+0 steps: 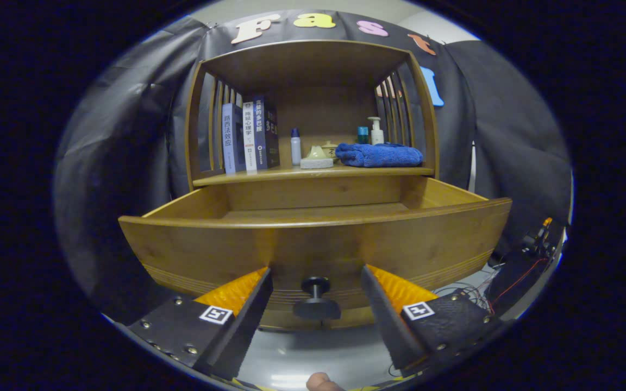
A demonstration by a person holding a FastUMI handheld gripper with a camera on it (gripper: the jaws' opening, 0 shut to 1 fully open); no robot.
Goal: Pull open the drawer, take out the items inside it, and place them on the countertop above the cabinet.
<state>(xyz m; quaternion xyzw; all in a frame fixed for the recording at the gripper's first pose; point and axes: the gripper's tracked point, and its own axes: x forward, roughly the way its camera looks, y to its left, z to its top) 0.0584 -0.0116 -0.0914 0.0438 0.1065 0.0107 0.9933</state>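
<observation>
The wooden drawer [313,244] stands pulled out of the cabinet toward me, its front panel wide across the view. Its dark round knob [316,300] sits between my fingers without touching either. My gripper [315,271] is open, fingertips close to the drawer front. The front panel hides most of the drawer's inside; only a strip of its bare wooden floor [318,210] shows. On the countertop [269,175] above lie a folded blue towel [380,155], a pale soap dish [317,160], a small white bottle [295,146] and a pump bottle [376,131].
Several upright books [250,136] stand at the countertop's left, under a slatted wooden hutch [313,54]. Cables and dark equipment [525,260] lie on the floor to the right of the drawer. A fingertip [321,383] shows below, between my fingers.
</observation>
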